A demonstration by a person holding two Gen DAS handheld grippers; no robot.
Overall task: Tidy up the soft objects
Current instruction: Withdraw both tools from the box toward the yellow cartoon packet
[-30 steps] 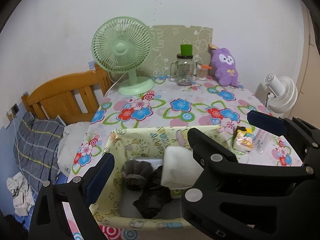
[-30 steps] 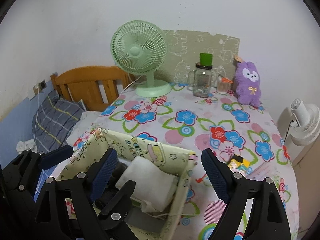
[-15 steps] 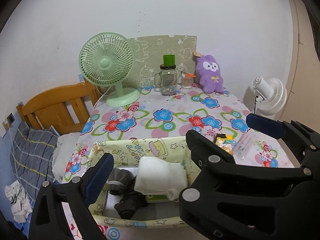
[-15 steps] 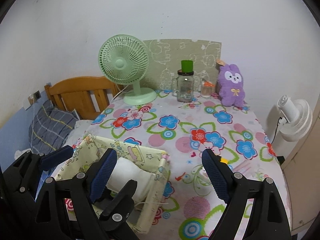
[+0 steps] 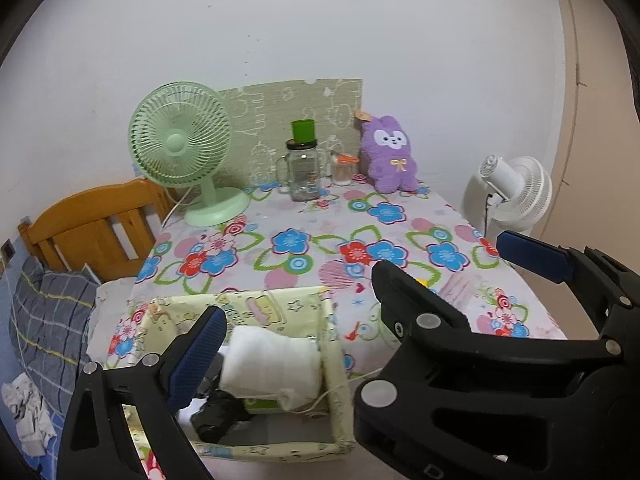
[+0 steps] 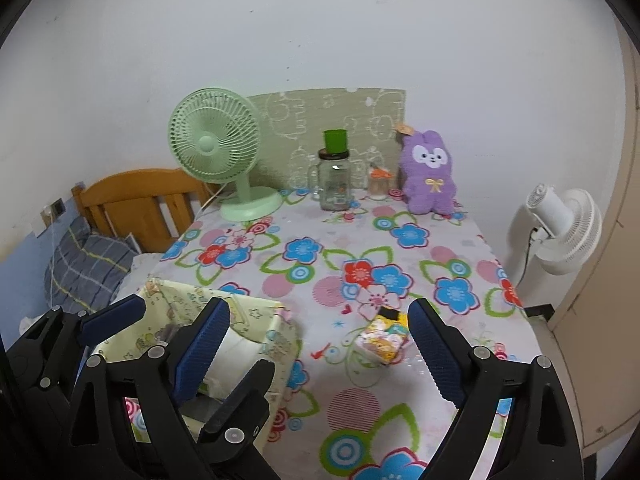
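- Two tongs, both mine, both empty: right tongs (image 6: 316,344) have just been opening and gape wide with nothing between the pads; left tongs (image 5: 352,280) also stand spread, holding nothing.
- Yellow packet (image 6: 382,340) lies flat on the flowered tablecloth (image 6: 312,216), just ahead of my right tongs, near the right pad.
- Its long axis runs away from me, tilted slightly right.
- Fabric bin (image 5: 334,344) with white cloth (image 5: 272,364) sits left of it; my right hand is judged nearer the packet.

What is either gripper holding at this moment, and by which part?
Nothing is held. The right gripper is open over the flowered tablecloth, and the left gripper is open above the fabric bin, fingers touching nothing.
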